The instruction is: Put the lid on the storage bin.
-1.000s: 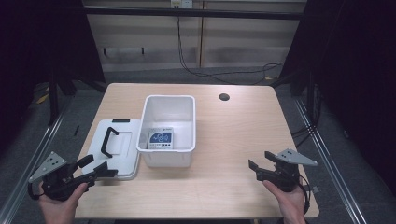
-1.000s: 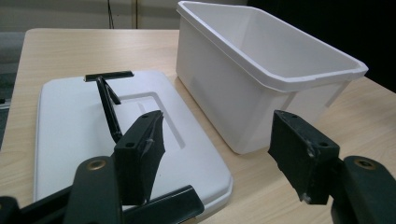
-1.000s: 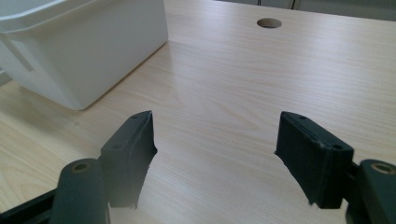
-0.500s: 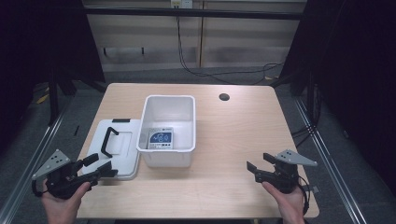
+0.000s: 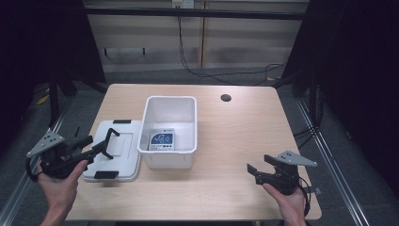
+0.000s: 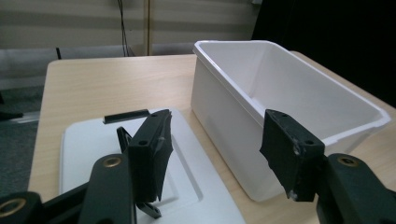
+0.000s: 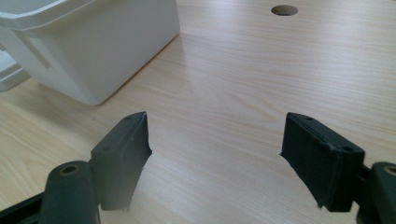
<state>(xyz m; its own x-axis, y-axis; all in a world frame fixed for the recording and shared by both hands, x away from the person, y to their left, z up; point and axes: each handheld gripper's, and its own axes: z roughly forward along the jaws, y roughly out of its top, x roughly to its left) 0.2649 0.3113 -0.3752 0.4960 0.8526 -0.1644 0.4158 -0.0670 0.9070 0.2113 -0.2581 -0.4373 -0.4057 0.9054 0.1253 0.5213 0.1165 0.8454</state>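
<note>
Left gripper (image 5: 91, 147) at the left edge of the bench (image 5: 244, 136), over the near-left part of the white lid (image 5: 123, 143) that lies flat there. Jaws apart, nothing between the pads; they have just been closing somewhat.

Lid's black handle (image 5: 109, 140) stands up from the lid top, just ahead of the left jaws in the high view. Its long axis runs roughly front to back on the lid. In the left gripper view the handle (image 6: 122, 135) sits behind the left-hand jaw, off to one side of the gap rather than centred in it. Judgement: the jaws need to shift sideways to straddle the bar before they close.

White bin (image 5: 170, 129) stands just right of the lid, edges touching or nearly so; cannot tell which. A small printed box (image 5: 162, 140) lies on its floor.

Right gripper (image 5: 256, 173) at the near-right of the bench, well apart from bin and lid. Jaws wide apart, empty, bare wood between them. Left hand is plainly the nearer to the lid.
</note>
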